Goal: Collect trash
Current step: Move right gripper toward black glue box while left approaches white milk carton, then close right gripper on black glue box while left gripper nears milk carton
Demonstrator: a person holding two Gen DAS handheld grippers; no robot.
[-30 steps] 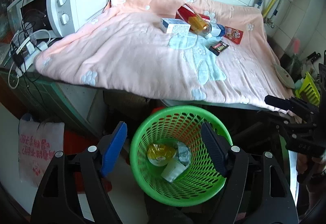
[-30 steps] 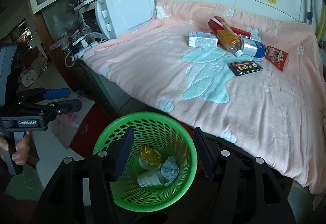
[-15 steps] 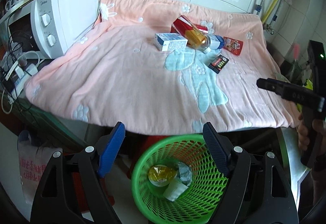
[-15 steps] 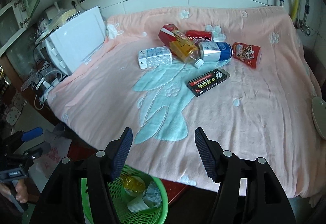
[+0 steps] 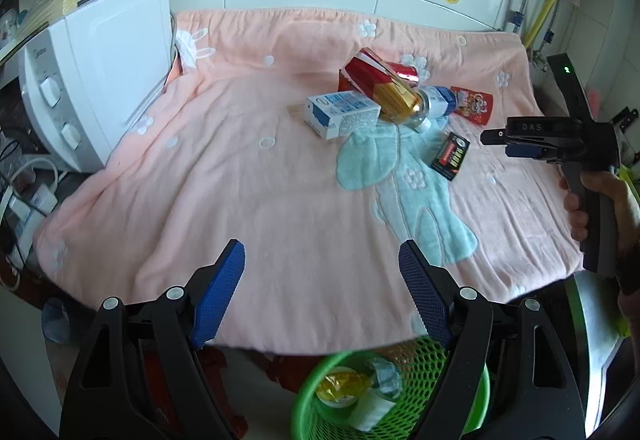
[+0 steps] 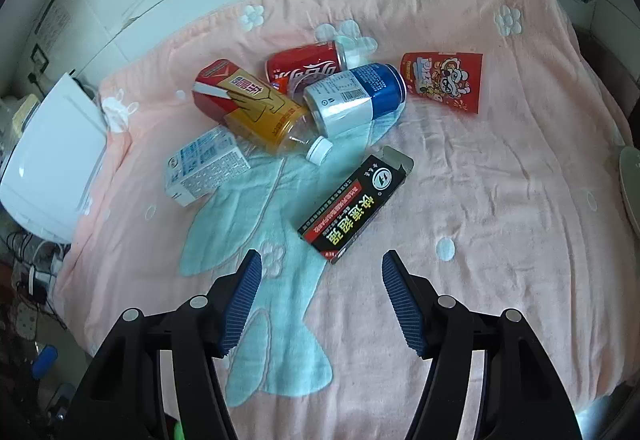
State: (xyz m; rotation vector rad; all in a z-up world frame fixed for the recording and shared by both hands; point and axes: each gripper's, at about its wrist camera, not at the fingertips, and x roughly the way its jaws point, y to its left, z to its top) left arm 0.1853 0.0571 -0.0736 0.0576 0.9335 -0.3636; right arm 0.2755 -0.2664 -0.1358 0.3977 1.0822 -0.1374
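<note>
On top of the counter lies a pink blanket (image 6: 500,200) with a pale blue bunny shape on it, and the trash sits in a bunch toward the far side. A black box (image 6: 356,206) with red and yellow writing lies nearest, just past the right gripper (image 6: 322,300). The fingers (image 6: 244,300) of this gripper stand partly apart with nothing between them, and they hang above the blanket. Farther back, a clear bottle (image 6: 266,120) with an orange label and a white cap lies on its side, touching a blue and white can (image 6: 354,96). A red can (image 6: 306,66) lies behind these two. A red carton (image 6: 216,88) rests at the far left end of the bottle. A white and blue carton (image 6: 206,168) lies to the left of the bottle's cap end. A red snack packet (image 6: 442,80) lies flat to the right of the blue can. Over at the near edge of the counter, the left gripper (image 5: 322,294) has its fingers (image 5: 218,294) spread wide and holds nothing. Below that edge stands a green basket (image 5: 472,400) on the floor, with a yellow wrapper and some crumpled white bits inside it. A white microwave (image 5: 104,68) sits at the left end of the counter. From the left camera, a hand (image 5: 600,204) at the right side grips the black handle of the right gripper.
</note>
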